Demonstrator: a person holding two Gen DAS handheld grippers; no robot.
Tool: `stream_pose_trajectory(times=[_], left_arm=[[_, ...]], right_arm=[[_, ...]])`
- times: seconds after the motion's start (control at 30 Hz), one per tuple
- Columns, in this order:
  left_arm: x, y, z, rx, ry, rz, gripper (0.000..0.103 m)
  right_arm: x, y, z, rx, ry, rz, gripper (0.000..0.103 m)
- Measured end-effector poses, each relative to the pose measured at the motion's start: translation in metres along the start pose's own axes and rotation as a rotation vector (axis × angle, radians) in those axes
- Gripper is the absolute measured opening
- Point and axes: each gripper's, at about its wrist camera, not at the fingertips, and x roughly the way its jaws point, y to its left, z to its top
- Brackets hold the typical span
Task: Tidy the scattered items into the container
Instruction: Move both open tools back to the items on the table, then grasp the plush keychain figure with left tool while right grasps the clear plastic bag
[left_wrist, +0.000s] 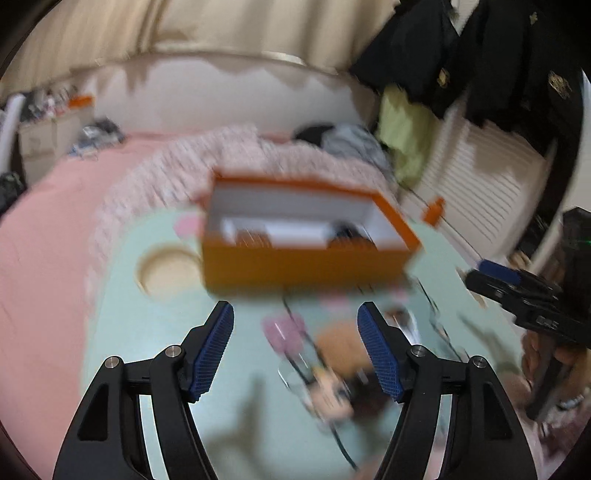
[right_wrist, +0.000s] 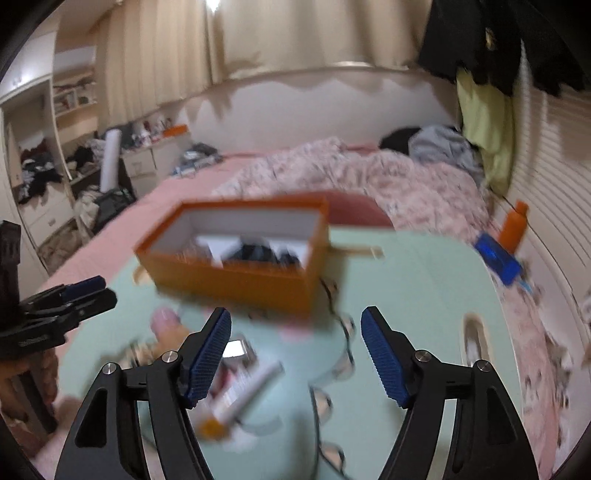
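Right wrist view showed both claws, right claw (right_wrist: 295, 354) and left claw (left_wrist: 295, 350), open and empty; orange box (right_wrist: 236, 273) ahead was partly filled, white tube (right_wrist: 251, 391) between the right claw's jaws remained on the counter (right_wrist: 424, 295).

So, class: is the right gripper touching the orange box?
Apart. The right wrist view shows the right gripper, jaws open and empty, short of the orange box, with green tray between.

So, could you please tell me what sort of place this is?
Most likely a bedroom: a bed with pink sheet and rumpled quilt, curtains, and clothes hanging. The orange box sits on a lap tray.
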Motion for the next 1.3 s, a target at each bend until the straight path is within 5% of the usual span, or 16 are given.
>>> stream_pose_trajectory(times=[0.2, 0.4, 0.6, 0.77, 1.3], left_arm=[[0.009, -0.026, -0.026, 0.082, 0.054, 0.022, 0.070], [0.012, -0.022, -0.030, 0.058, 0.069, 0.029, 0.064], [0.012, -0.020, -0.033, 0.050, 0.062, 0.023, 0.060], [0.010, -0.025, -0.034, 0.061, 0.062, 0.004, 0.048], [0.003, -0.005, -0.036, -0.056, 0.077, -0.018, 0.048]], right_arm=[[-0.002, 0.004, -0.033, 0.062, 0.059, 0.114, 0.072], [0.004, 0.045, -0.035, -0.115, 0.107, 0.207, 0.071], [0.024, 0.079, -0.047, -0.282, 0.197, 0.217, 0.065], [0.034, 0.077, -0.048, -0.272, 0.223, 0.234, 0.042], [0.025, 0.064, -0.046, -0.195, 0.164, 0.172, 0.033]])
